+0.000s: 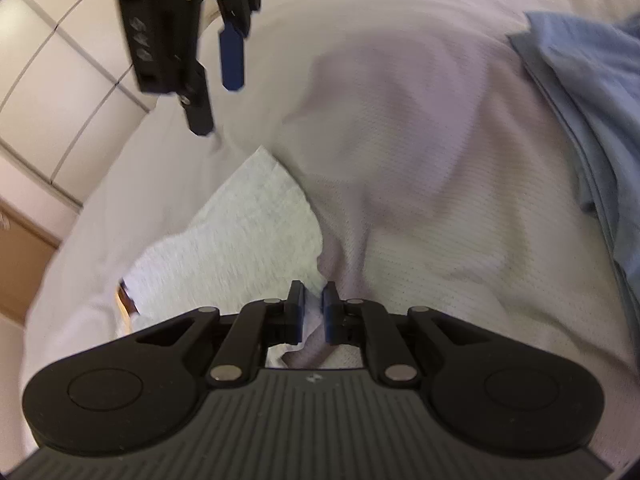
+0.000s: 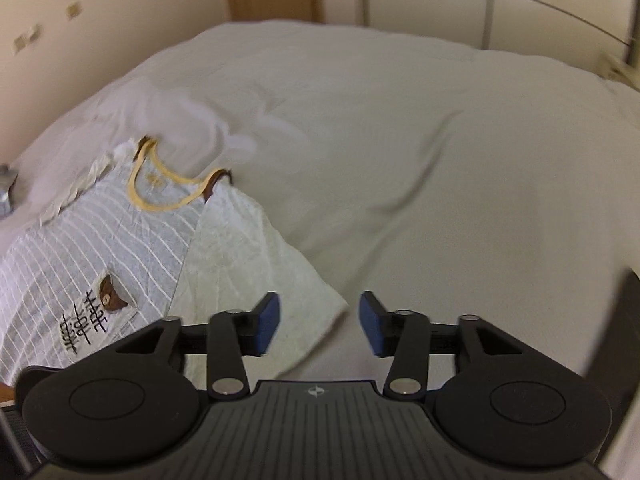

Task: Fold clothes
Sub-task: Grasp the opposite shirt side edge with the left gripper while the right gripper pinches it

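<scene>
Grey-and-white striped shirt (image 2: 120,240), yellow-trimmed neck, bear print, lay flat on the wrinkled white bedsheet (image 2: 400,140). Left gripper (image 1: 313,300) pinched its pale textured sleeve; right gripper (image 2: 320,320) stood half open, empty.

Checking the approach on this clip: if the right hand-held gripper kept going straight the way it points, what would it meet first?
Probably the bed cover. The right hand-held gripper has open jaws with nothing between them, and the folded shirt's corner lies just left of that line. Depth is hard to judge here.

Striped shirt (image 2: 100,248) on white bed (image 2: 400,160), open right tool (image 2: 319,322) beside its sleeve
</scene>
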`<state>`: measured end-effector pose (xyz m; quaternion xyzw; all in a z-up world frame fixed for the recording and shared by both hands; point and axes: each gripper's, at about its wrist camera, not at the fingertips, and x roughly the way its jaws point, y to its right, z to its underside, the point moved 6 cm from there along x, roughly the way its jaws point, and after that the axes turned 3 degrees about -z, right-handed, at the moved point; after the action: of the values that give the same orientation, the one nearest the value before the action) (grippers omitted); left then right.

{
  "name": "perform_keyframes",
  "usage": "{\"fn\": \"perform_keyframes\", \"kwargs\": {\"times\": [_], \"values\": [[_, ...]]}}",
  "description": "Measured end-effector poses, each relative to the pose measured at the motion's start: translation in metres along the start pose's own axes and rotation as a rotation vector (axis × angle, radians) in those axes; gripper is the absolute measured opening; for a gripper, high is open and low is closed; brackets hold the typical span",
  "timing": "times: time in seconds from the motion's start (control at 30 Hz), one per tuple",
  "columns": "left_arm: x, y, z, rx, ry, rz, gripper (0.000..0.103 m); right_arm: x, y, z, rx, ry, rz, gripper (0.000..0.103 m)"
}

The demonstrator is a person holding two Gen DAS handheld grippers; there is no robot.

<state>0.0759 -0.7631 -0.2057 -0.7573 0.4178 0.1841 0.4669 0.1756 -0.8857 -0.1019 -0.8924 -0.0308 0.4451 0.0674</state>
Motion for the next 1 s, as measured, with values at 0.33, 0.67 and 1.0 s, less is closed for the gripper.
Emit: {"fn": "perform_keyframes", "kwargs": {"times": [0.33,0.67,1.0], "values": [[-0.001,0.002,0.010,-0.064,0.021,0.010,0.014,0.089,0.015,-0.003,-0.132,-0.204,-0.028,0.048],[0.000,0.008,0.016,-0.036,0.022,-0.056,0.022,0.092,0.024,-0.007,-0.048,-0.285,-0.029,0.001],[-0.008,-0.024,0.006,-0.331,0.039,0.044,0.006,0.088,0.024,-0.026,0.015,-0.306,-0.020,0.001]]}}
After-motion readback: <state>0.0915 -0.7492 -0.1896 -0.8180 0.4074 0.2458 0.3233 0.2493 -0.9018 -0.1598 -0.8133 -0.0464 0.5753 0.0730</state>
